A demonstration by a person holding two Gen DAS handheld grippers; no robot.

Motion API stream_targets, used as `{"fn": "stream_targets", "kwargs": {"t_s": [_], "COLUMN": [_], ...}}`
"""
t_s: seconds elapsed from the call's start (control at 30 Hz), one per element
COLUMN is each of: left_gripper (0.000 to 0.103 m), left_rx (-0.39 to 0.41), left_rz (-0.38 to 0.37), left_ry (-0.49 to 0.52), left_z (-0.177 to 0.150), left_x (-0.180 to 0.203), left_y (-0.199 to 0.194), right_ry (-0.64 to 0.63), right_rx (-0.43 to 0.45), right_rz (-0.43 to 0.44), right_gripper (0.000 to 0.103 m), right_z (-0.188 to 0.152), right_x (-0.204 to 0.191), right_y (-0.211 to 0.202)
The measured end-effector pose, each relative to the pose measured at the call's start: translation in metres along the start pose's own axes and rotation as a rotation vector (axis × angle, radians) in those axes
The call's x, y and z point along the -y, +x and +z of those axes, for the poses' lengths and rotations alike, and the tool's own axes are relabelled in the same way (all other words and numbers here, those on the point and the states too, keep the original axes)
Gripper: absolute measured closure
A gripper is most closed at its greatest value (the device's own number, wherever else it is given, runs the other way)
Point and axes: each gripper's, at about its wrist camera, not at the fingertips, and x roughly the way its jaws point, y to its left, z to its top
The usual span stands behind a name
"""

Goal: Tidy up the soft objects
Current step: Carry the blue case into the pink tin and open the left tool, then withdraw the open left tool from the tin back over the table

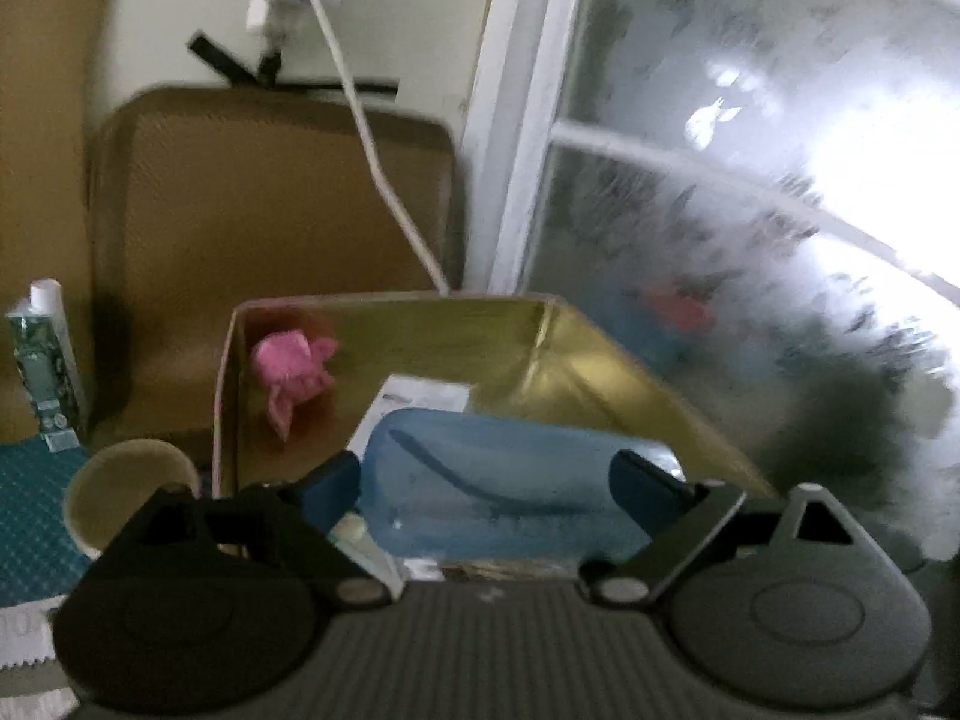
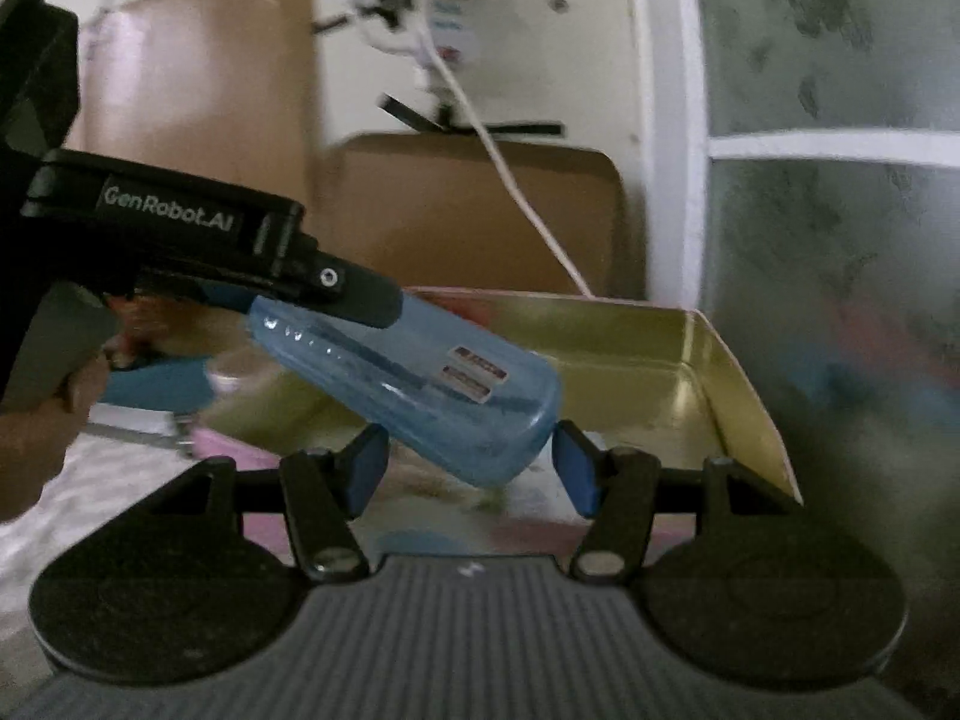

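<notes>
A translucent blue case (image 1: 498, 480) hangs tilted in the air over an open gold box (image 1: 420, 324). My left gripper (image 1: 486, 462) is shut on its upper end, with the case filling the gap between the pads. In the right wrist view the left gripper (image 2: 384, 306) comes in from the left, held by a hand. The lower end of the blue case (image 2: 468, 396) sits between the pads of my right gripper (image 2: 469, 438), which touch both of its sides. A pink soft toy (image 1: 291, 372) lies in the box's far left corner.
The gold box (image 2: 660, 348) also holds a white paper (image 1: 420, 396). A paper cup (image 1: 129, 492) and an upright tube (image 1: 45, 360) stand to its left on a teal mat (image 1: 30, 510). Behind are a brown chair back (image 1: 270, 210), a hanging white cable (image 1: 372, 138) and a frosted window (image 1: 750, 210).
</notes>
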Motion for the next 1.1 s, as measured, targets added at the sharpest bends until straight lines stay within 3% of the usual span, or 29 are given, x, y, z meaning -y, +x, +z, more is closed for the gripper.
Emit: {"fn": "stream_targets", "kwargs": {"t_s": [0.07,0.17,0.3,0.8,1.1], "left_gripper": [0.01,0.009,0.007,0.006,0.004], "left_rx": [-0.028,-0.046,-0.036,-0.052,-0.049], "left_rz": [0.047,0.05,0.105,0.193,0.27], "left_ry": [-0.01,-0.024,0.018,-0.029,-0.013], "left_z": [-0.002,-0.007,-0.014,-0.04,-0.072], "left_x": [0.0,-0.002,-0.001,-0.009,-0.028], "left_y": [0.012,0.012,0.0,-0.063,-0.101], "right_ry": [-0.005,-0.026,0.035,0.234,0.358], "right_rx": [-0.014,-0.014,0.013,0.073,0.03], "right_rz": [-0.088,-0.179,-0.146,-0.107,-0.054], "right_gripper": [0.041,0.041,0.041,0.04,0.04], "right_z": [-0.002,-0.007,-0.013,-0.02,-0.03], "right_x": [0.002,0.004,0.01,-0.005,-0.023], "right_y": [0.02,0.038,0.033,-0.026,-0.036]}}
